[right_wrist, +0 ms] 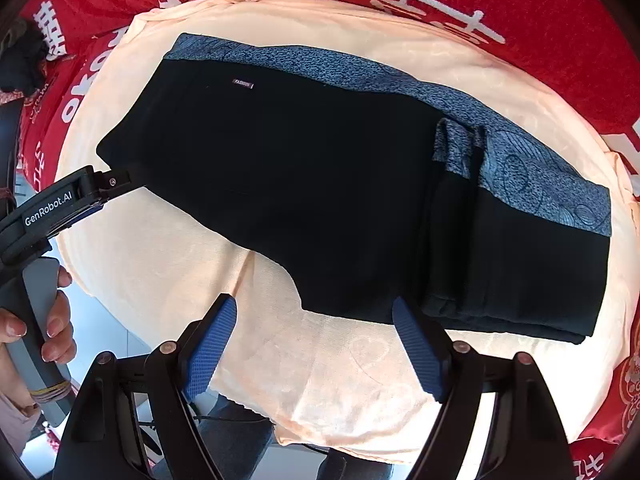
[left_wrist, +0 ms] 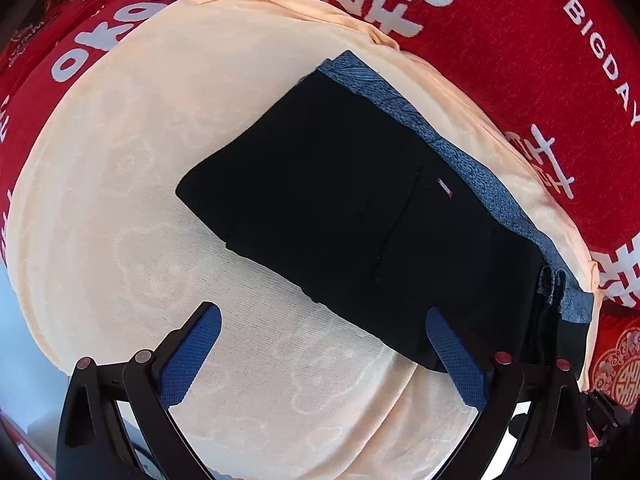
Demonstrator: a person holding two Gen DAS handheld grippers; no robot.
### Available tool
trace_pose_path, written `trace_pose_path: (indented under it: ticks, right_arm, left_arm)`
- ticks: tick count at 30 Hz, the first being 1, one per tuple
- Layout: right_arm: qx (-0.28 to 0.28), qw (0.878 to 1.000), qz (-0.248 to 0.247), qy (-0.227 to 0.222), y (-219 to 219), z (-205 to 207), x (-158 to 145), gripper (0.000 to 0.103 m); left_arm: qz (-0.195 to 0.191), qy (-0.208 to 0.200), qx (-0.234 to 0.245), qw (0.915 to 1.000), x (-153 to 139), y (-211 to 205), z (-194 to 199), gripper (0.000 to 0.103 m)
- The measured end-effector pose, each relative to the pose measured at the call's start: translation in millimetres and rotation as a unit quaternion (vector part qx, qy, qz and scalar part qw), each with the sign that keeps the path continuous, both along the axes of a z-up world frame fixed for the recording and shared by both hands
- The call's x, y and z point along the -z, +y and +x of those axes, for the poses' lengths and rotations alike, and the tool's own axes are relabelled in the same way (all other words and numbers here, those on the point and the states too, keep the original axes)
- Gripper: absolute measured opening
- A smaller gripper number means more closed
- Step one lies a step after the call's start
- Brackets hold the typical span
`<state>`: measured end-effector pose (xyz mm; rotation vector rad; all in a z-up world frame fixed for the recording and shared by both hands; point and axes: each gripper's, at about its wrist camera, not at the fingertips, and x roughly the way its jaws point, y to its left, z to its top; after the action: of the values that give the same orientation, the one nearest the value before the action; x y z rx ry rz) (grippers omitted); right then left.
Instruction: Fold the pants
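While the black pants (right_wrist: 304, 184) lie folded into a compact block on the peach cloth (right_wrist: 328, 380) that covers the tabletop, both grippers hang above them, pointing down. In the right wrist view the block runs from about 10 o'clock to 4 o'clock, with a blue patterned band (right_wrist: 400, 76) along its far edge and a stack of thicker layers toward 3 o'clock. That stacking suggests the legs are already doubled over the seat, so the fold looks mostly done and only a final tidy or one more fold may remain.

The right gripper (right_wrist: 314, 344) has its blue fingers (right_wrist: 212, 348) spread wide with nothing between them; they frame the near edge of the pants at 6 o'clock without touching it. The left gripper (left_wrist: 324, 356) is just as wide and empty, one finger over bare cloth, the other crossing the near corner of the block. Seen from the right wrist camera, it sits at 9 o'clock by the block's left tip, a hand (right_wrist: 52, 320) around its handle.

Bare cloth lies open toward 6 and 8 o'clock, giving room to slide fingers under the near edge. The far side is tighter: the band lies close to the cloth's rim, with a red printed blanket (right_wrist: 520, 8) beyond.
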<state>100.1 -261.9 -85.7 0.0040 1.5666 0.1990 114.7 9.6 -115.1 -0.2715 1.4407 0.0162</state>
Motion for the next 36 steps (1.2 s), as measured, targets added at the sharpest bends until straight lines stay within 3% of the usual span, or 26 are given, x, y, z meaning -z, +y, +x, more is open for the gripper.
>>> trace_pose_path:
  ticks: [10, 19, 36]
  right_arm:
    - [0.002, 1.0, 0.013, -0.005, 1, 5, -4, 0.083]
    - [0.007, 1.0, 0.008, -0.008, -10, 3, -4, 0.083]
    - [0.001, 1.0, 0.017, 0.013, -7, 0, 11, 0.083]
  left_arm:
    - [-0.014, -0.025, -0.004, 0.9996, -14, 12, 1, 0.103]
    - [-0.023, -0.017, -0.039, 0.9988, -2, 33, 0, 0.103]
    - [-0.134, -0.038, -0.064, 0.9882, 20, 38, 8, 0.103]
